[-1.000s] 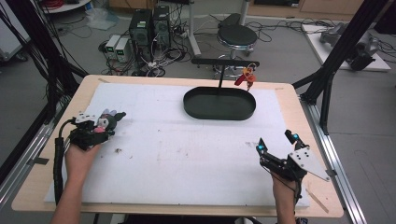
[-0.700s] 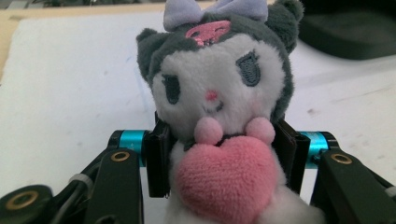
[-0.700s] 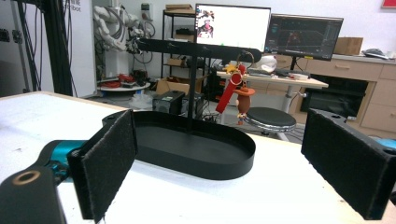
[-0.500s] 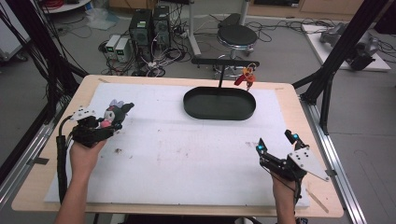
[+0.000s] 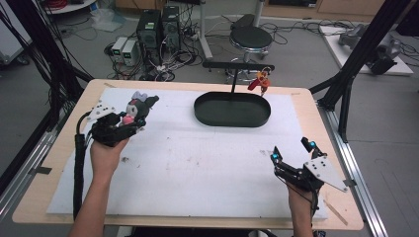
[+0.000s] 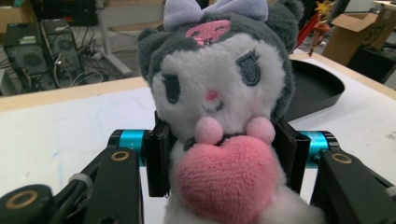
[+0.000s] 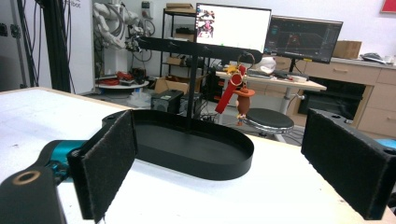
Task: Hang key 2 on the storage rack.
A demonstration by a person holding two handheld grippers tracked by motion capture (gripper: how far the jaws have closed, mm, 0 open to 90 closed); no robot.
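A plush toy (image 5: 134, 104) with a dark hood, white face, lilac bow and pink heart is held above the left side of the white mat. My left gripper (image 5: 127, 121) is shut on it; in the left gripper view the black pads (image 6: 158, 158) press both sides of the plush toy (image 6: 219, 88) below its head. My right gripper (image 5: 291, 151) rests low at the near right, jaws open with nothing between them. In the right gripper view its pads (image 7: 109, 163) frame the black oval tray (image 7: 205, 170).
The black oval tray (image 5: 232, 122) sits at the far middle of the table. A black stand (image 5: 236, 65) rises from it, with a red and orange keychain figure (image 5: 260, 81) hanging from its right end. Beyond the table are a stool, computers and cables.
My left hand has risen and moved farther across the table and rightward, carrying the plush toy. The right hand has stayed still.
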